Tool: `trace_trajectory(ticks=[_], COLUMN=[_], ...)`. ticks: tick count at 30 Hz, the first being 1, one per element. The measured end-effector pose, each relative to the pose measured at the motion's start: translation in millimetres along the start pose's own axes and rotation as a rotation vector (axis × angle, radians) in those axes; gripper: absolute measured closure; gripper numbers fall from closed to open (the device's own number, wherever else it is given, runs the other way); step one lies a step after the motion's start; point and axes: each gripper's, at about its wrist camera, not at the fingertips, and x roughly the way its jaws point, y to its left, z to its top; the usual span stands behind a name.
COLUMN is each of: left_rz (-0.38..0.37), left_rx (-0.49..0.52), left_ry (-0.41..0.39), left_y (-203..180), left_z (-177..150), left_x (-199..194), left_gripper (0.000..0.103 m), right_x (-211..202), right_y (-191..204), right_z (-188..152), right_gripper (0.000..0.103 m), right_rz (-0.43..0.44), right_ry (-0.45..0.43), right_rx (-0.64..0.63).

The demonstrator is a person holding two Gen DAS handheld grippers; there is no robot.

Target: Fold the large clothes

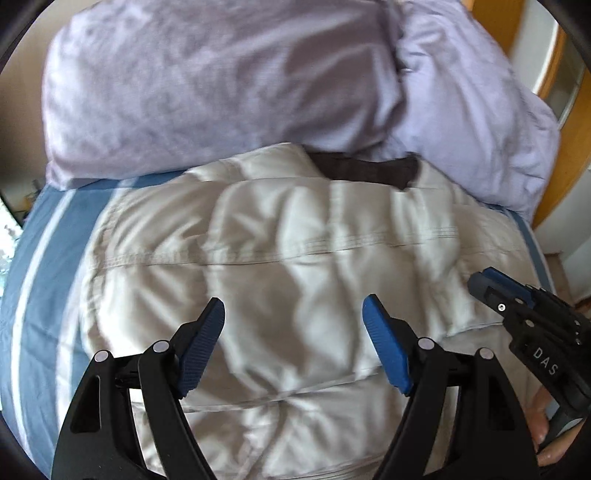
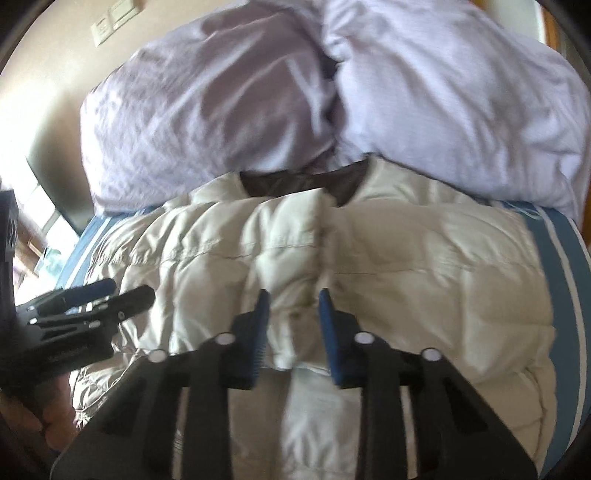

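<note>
1. Cream quilted jacket (image 1: pixel 295 240) spread flat on the blue-and-white striped bed sheet (image 1: pixel 40 258), dark brown lining (image 1: pixel 365 170) showing at the collar, collar end against a lilac duvet (image 1: pixel 221 92) heaped at the far side.
2. Left wrist view: left tool (image 1: pixel 293 314) spread wide above the jacket's middle, blue pads well apart, nothing between them, no cloth touched.
3. Same view, lower right only: right tool (image 1: pixel 484 282) from the side, tips close together over the jacket's edge, fingers of the hand (image 1: pixel 543 428) holding it visible below.
4. Right wrist view: right tool (image 2: pixel 293 306) narrowed to a slim gap, lined up with a raised ridge running down the jacket (image 2: pixel 406 277) from the collar; too blurred to tell whether cloth is pinched between the pads.
5. Right wrist view only: left tool (image 2: pixel 127 290) at the left edge, open, over the jacket's border, and pale switch plates (image 2: pixel 110 18) on the beige wall behind the duvet.
6. Left wrist view only: orange wooden frame (image 1: pixel 550 92) at the far right.
</note>
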Motion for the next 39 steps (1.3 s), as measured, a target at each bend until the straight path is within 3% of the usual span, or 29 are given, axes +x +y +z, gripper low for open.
trace_trajectory(ticks=[5,11,23,34,38,39], left_rz=[0.061,0.120,0.143,0.153,0.127,0.112], left_rx=[-0.026,-0.038,-0.013,-0.004,-0.025,-0.034], left_ry=[-0.009,0.018,0.023,0.011,0.020,0.016], left_y=[24,40,38,36,41,44], left_z=[-5,-13,-19,-22,-23,-26], left_x=[1,19,45,50,33,25], left_gripper=[0.025,0.025,0.022,0.021,0.021,0.021], right_x=[16,41,53,55,45,37], right_y=[10,-11,-30,-26,-33,-35], right_z=[-5,-16,-29,-30,-27,-27], right_gripper=[0.088,0.091,0.093,0.093,0.084,0.064], right_rz=[-0.008,-0.070,-0.024,-0.032,0.016,0.029], right_ry=[0.023,0.096,0.104,0.088,0.094,0.091], right_rx=[-0.030,0.014,0.107,0.100,0.125,0.127])
